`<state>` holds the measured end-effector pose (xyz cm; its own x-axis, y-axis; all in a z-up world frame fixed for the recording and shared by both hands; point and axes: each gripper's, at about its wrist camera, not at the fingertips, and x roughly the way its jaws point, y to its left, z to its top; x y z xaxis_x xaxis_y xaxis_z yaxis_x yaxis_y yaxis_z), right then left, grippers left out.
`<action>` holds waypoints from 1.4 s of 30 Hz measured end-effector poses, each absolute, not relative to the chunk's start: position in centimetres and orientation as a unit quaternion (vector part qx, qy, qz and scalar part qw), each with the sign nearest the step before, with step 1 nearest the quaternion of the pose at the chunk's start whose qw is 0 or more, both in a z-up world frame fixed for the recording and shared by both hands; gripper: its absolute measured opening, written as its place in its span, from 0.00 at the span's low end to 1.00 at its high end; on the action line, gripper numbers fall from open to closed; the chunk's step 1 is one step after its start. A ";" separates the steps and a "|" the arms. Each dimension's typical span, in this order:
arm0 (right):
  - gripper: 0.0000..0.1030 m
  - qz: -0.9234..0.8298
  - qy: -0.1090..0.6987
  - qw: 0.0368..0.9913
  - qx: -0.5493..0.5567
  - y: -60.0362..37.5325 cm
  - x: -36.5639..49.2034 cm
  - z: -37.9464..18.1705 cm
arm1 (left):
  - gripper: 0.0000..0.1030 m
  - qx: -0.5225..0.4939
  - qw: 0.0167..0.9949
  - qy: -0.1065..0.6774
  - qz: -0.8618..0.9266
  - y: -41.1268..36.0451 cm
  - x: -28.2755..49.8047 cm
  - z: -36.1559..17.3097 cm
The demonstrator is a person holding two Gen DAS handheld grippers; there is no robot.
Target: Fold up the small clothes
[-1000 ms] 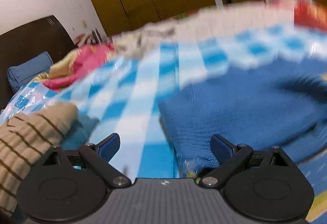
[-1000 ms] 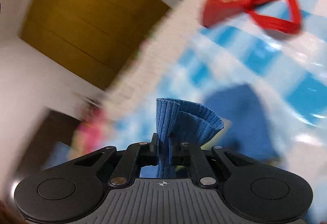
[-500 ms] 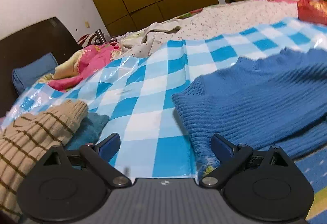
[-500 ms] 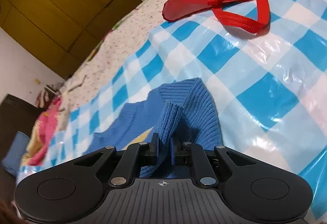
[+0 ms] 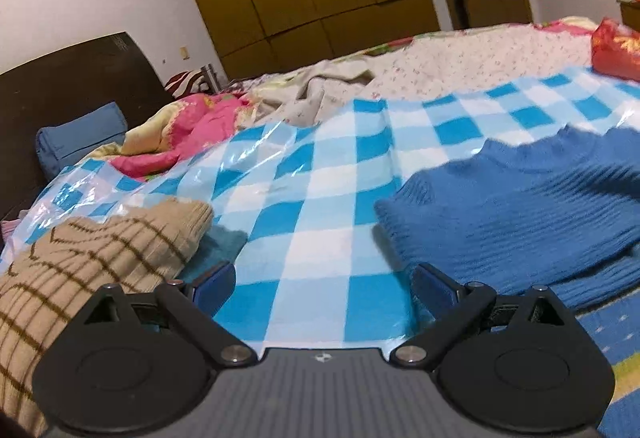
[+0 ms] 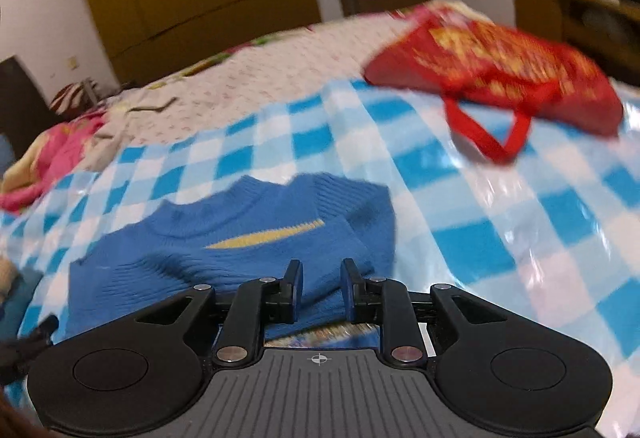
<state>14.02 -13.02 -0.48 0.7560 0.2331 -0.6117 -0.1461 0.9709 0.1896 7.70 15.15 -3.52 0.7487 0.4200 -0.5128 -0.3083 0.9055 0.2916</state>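
Blue sweater (image 6: pixel 248 250) now out of right tool (image 6: pixel 322 274)

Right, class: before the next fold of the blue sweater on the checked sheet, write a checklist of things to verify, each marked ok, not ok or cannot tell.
1. Right gripper has let go: ok. Its jaws have just been opening, and nothing is pinched between them.
2. Left gripper open and empty: ok.
3. Blue sweater lies on the checked sheet: ok.
4. Sweater smooth: not ok, ridges show near the right gripper.
5. Red bag apart from the sweater: ok.
6. Striped beige sweater apart from the blue one: ok.
7. Sweater's near hem straight: cannot tell, hidden by the gripper.
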 end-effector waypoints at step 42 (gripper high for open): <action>0.22 0.348 0.294 0.832 -0.317 -0.9 12.2 -5.7 | 0.96 0.303 0.913 0.272 0.012 8.5 7.0 -6.0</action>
